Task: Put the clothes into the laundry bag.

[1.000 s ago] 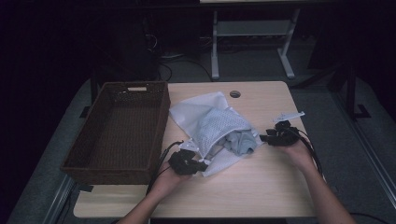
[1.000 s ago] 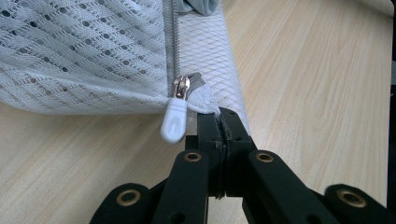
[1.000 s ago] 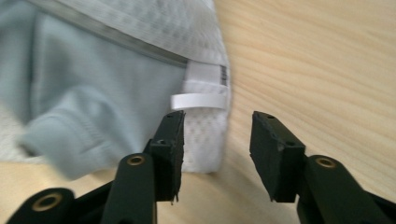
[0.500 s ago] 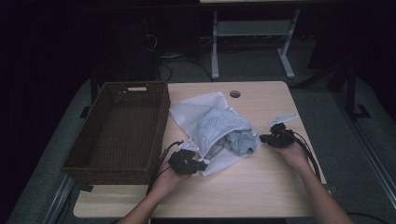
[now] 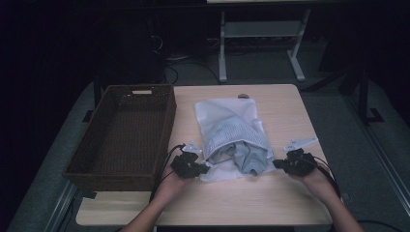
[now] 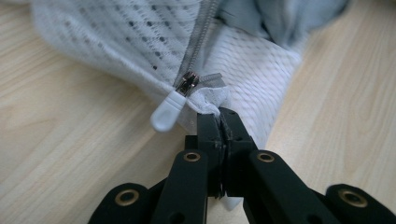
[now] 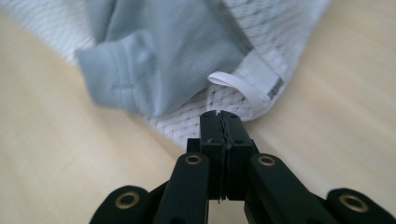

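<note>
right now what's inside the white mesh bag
A grey-blue garment sits inside the mesh bag, part of it spilling out of the unzipped mouth onto the table. The mesh covers the rest, so whether anything else is in there cannot be seen.

High view: fixed, above the person's side, facing forward and down on the whole table [image 5: 270, 203]. Left gripper view: rides low on the left gripper [image 6: 219, 116], close to the mesh bag [image 6: 243, 51] at its zipper corner. Right gripper view: equally near, along the right gripper [image 7: 219, 116], facing the bag's other near corner. All three views share the bag.
</note>
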The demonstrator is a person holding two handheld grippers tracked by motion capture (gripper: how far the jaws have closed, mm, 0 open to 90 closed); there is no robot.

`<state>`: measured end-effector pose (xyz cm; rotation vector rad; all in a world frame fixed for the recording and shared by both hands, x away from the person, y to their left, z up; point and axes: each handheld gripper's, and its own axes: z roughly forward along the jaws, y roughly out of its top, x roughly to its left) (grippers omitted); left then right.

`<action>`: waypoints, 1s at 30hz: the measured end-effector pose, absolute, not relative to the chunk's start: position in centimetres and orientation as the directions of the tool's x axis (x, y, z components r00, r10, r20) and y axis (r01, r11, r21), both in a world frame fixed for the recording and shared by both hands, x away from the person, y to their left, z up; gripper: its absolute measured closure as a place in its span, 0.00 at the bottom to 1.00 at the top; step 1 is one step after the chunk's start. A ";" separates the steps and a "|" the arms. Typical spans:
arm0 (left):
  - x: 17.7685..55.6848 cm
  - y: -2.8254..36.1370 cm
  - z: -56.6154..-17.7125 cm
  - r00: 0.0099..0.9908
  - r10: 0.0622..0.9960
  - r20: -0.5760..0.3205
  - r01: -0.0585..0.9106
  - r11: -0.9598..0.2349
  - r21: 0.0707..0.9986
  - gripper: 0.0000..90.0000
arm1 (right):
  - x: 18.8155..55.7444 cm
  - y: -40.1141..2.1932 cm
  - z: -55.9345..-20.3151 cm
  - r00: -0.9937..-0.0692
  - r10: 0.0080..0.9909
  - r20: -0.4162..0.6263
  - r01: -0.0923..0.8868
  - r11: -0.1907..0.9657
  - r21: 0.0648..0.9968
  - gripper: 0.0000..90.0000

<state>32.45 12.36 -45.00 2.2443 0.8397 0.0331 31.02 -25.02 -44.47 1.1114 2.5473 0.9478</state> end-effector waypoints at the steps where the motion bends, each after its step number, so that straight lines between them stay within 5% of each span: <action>1: 32.5 12.4 -45.0 0.785 0.582 -0.211 0.559 -0.521 0.645 0.97 | 30.2 -25.0 -44.5 -0.705 0.706 0.067 0.578 0.518 0.630 0.98; 12: 30.9 12.7 -41.2 0.770 0.616 -0.165 0.501 -0.425 0.754 0.51 | 26.8 -24.2 -44.7 -0.755 0.649 0.093 0.553 0.554 0.623 0.98; 19: 29.9 11.9 -38.6 0.831 0.524 -0.188 0.447 -0.427 0.786 0.43 | 26.9 -24.7 -44.4 -0.751 0.652 0.099 0.551 0.538 0.638 0.98; 30: 29.8 4.0 -41.2 0.927 0.313 -0.207 0.359 -0.579 0.732 0.39 | 27.0 -24.7 -44.4 -0.753 0.652 0.093 0.548 0.543 0.636 0.98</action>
